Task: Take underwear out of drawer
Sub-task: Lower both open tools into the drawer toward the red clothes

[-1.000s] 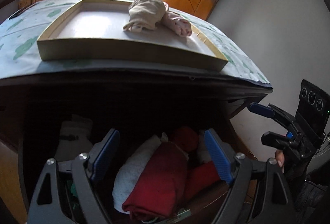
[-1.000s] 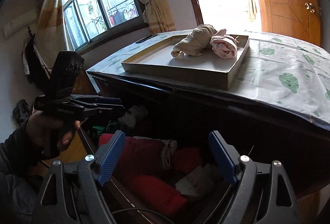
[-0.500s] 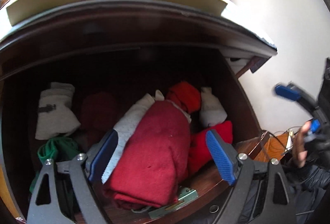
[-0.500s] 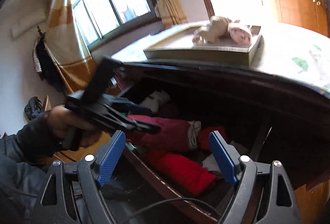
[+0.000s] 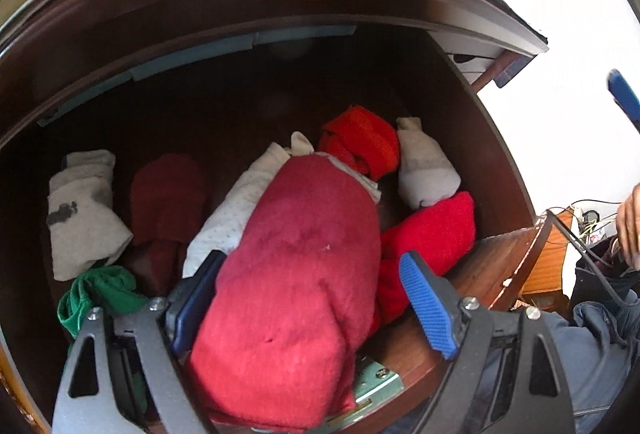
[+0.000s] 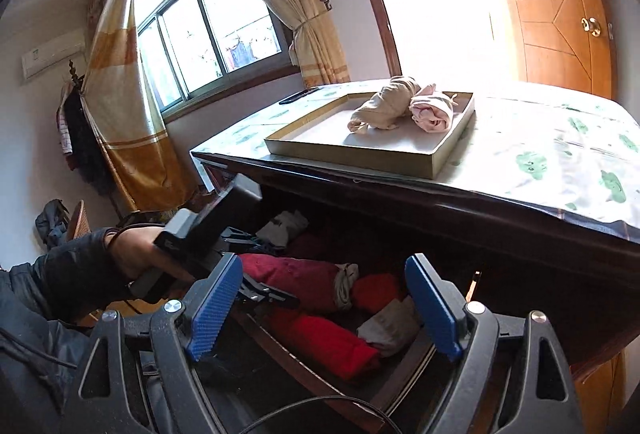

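Note:
The open dark wooden drawer (image 5: pixel 496 258) holds several rolled garments. A large dark red roll (image 5: pixel 296 290) lies at the front, also seen in the right wrist view (image 6: pixel 292 274). My left gripper (image 5: pixel 308 314) is open, its jaws standing either side of this roll, the left finger partly hidden behind it. My right gripper (image 6: pixel 320 310) is open and empty, held above and outside the drawer's right front. In that view the left gripper (image 6: pixel 256 290) reaches into the drawer.
In the drawer lie a bright red roll (image 5: pixel 432 234), an orange-red one (image 5: pixel 364 142), white rolls (image 5: pixel 424 170), a grey roll (image 5: pixel 80 218) and a green piece (image 5: pixel 100 294). On top, a shallow tray (image 6: pixel 352 154) holds a beige (image 6: pixel 384 106) and a pink roll (image 6: pixel 434 110).
My left gripper has dropped down and forward into the drawer, so its jaws now straddle the dark red roll. The right gripper has stayed open above the drawer, tilting slightly.

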A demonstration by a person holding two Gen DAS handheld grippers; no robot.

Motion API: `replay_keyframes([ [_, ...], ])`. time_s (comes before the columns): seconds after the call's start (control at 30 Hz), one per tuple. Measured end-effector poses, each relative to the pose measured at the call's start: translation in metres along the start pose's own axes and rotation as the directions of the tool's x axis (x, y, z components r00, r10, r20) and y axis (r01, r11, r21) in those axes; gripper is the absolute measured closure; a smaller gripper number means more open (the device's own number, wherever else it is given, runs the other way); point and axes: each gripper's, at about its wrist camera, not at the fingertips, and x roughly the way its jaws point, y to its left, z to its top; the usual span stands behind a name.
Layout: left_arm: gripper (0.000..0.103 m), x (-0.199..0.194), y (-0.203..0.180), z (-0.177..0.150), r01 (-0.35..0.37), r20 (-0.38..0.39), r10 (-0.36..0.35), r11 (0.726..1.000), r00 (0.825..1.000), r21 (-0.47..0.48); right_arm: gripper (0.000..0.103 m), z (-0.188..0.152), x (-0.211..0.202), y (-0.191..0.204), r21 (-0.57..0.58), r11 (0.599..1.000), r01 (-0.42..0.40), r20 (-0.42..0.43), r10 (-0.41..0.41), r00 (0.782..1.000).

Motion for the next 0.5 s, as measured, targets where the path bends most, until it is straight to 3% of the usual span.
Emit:
replay_keyframes([
  [0.27,0.016,0.011,-0.003,0.003,-0.027,-0.038,0.029,0.998,0.999,0.049,0.014,0.006,-0.016,0.022,-0.089,0.995,-0.044,0.029,0.046,0.998],
  [0.33,0.020,0.011,-0.003,0.004,-0.033,-0.033,0.034,0.998,0.999,0.050,0.012,0.005,-0.014,0.024,-0.088,0.995,-0.053,0.022,0.055,0.998],
  [0.4,0.030,0.010,-0.002,0.002,-0.053,-0.028,0.054,0.997,0.998,0.060,0.012,0.002,-0.005,0.025,-0.088,0.995,-0.056,-0.002,0.056,0.998],
  [0.5,0.036,0.005,0.001,-0.002,-0.056,-0.020,0.057,0.996,0.998,0.069,0.012,-0.006,0.010,0.024,-0.083,0.996,-0.045,-0.048,0.041,0.998],
])
